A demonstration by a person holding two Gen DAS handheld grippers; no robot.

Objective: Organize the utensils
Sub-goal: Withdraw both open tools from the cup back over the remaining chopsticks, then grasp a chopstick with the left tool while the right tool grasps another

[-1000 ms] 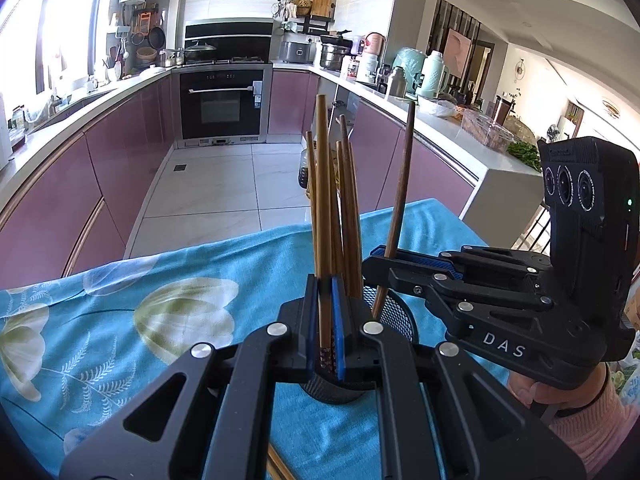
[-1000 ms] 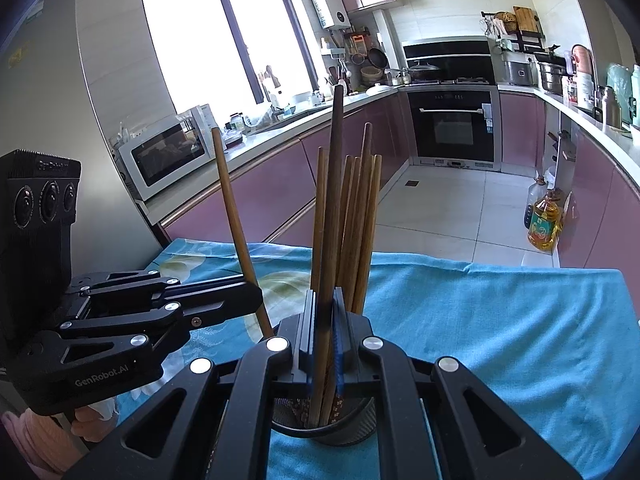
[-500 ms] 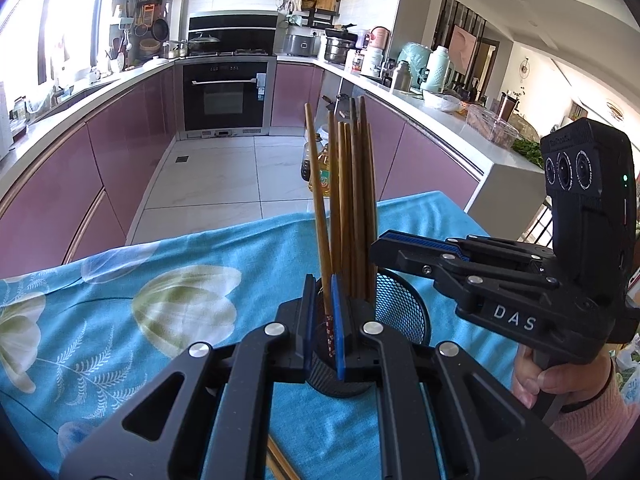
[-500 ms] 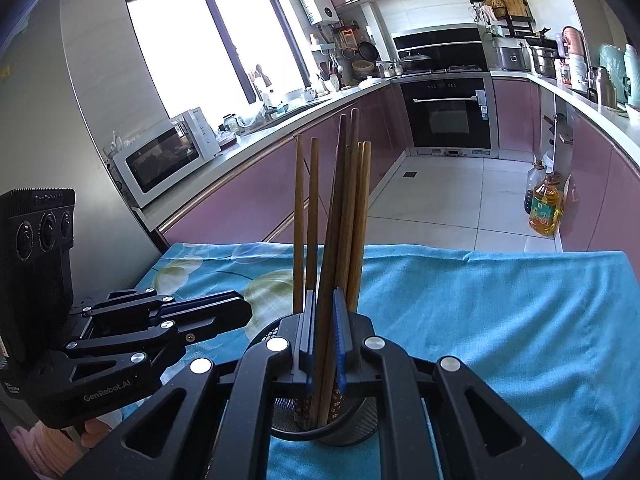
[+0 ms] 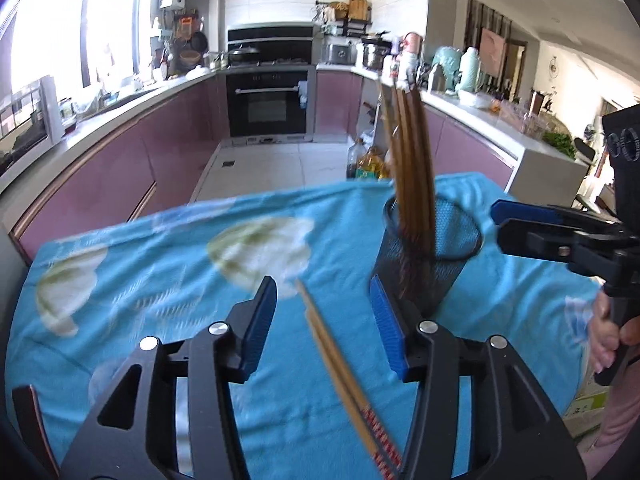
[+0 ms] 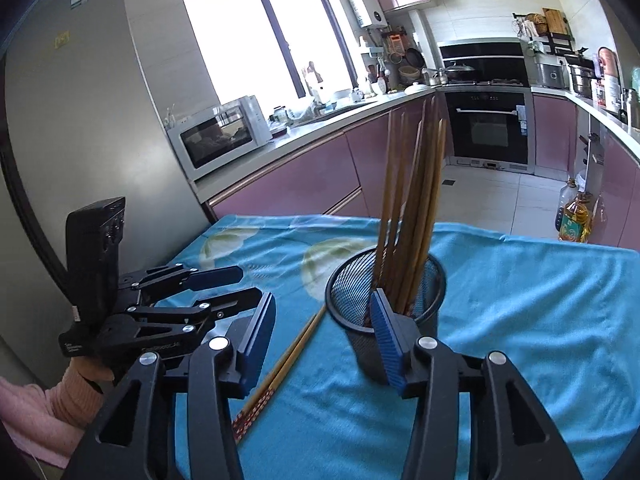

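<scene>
A black mesh cup (image 5: 430,256) (image 6: 386,304) stands on the blue cloth and holds several wooden chopsticks (image 5: 412,160) (image 6: 416,208) upright. A loose pair of chopsticks (image 5: 344,376) (image 6: 280,368) lies flat on the cloth just left of the cup. My left gripper (image 5: 324,328) is open and empty, low over the loose pair, with the cup by its right finger. My right gripper (image 6: 324,340) is open and empty, close behind the cup. Each gripper shows in the other's view: the right one (image 5: 532,228), the left one (image 6: 224,284).
The table carries a blue floral cloth (image 5: 160,280) (image 6: 540,320). Its far edge drops to the kitchen floor. Purple cabinets, an oven (image 5: 268,104) and a microwave (image 6: 220,136) stand beyond. Oil bottles (image 6: 574,220) sit on the floor.
Both grippers were shut on chopsticks in the cup. They have opened, let go and pulled back from the cup. The left gripper has moved left over the loose pair.
</scene>
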